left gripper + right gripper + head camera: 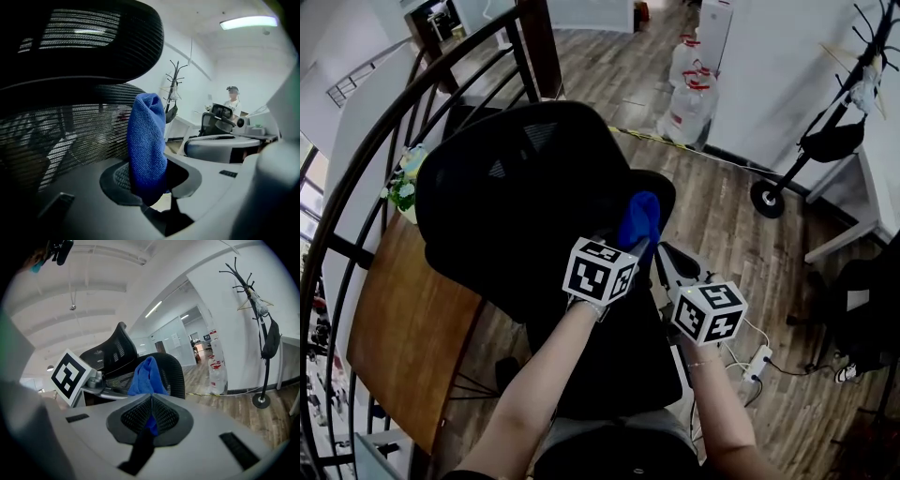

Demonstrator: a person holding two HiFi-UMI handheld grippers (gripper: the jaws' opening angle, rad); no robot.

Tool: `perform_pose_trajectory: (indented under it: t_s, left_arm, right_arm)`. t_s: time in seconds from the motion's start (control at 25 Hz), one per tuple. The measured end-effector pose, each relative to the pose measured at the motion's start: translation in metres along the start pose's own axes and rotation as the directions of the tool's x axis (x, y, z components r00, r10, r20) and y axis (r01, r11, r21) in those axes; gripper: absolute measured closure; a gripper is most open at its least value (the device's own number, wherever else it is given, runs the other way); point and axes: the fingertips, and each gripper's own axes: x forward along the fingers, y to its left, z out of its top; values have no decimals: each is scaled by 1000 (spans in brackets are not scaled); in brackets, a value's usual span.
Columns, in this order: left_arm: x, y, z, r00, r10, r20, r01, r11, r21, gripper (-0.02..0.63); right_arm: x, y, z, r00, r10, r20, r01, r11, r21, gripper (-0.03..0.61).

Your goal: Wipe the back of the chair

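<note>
Over the black mesh chair back (511, 202), head view: blue cloth (639, 219) at its right edge; left gripper view: left hand-held gripper (149, 185) clamped on the cloth; right gripper view: right hand-held gripper (151, 416) pinching its lower fold, jaws nearly together; judged mid-wipe, next press and sweep along the mesh.
</note>
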Motion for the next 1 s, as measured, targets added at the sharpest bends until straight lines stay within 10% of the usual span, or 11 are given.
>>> perform_pose_trajectory:
  t_s: [1.0]
  left_arm:
    - [-87, 80, -32, 977, 204, 67, -193, 970, -148, 492]
  right_arm:
    - [44, 86, -25, 977, 194, -85, -197, 980, -32, 551]
